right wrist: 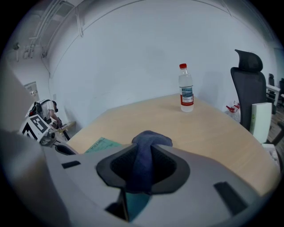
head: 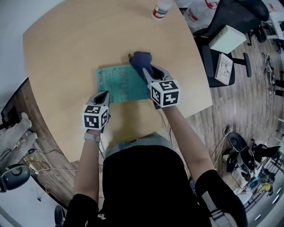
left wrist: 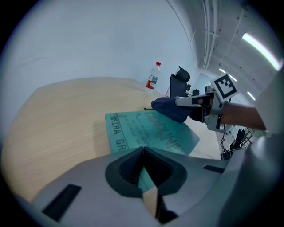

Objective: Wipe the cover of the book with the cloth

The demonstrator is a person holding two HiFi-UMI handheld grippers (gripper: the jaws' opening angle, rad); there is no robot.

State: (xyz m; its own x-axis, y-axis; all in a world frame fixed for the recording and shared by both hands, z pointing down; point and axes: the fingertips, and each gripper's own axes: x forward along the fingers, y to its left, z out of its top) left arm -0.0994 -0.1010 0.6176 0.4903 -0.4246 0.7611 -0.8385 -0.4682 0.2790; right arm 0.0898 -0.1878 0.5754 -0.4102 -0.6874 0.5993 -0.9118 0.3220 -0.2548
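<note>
One book (head: 122, 84), centre; one cloth (head: 140, 60) clamped in right gripper (head: 151, 71); left gripper (head: 105, 94), jaws together, at book's lower-left corner; one bottle (head: 160, 9), top

We're over the pale wooden desk (head: 66, 53), a broad top with rounded corners and a fine, even grain. Lying flat on it, in the middle and toward the person's side, is a thin teal-green book (head: 122, 83), cover up with printed lettering across it, sitting slightly askew to the near edge. Out at the far edge stands a clear plastic bottle with a red cap and a coloured label (right wrist: 186, 93). It's upright and well apart from the book, with open wood between the two.
</note>
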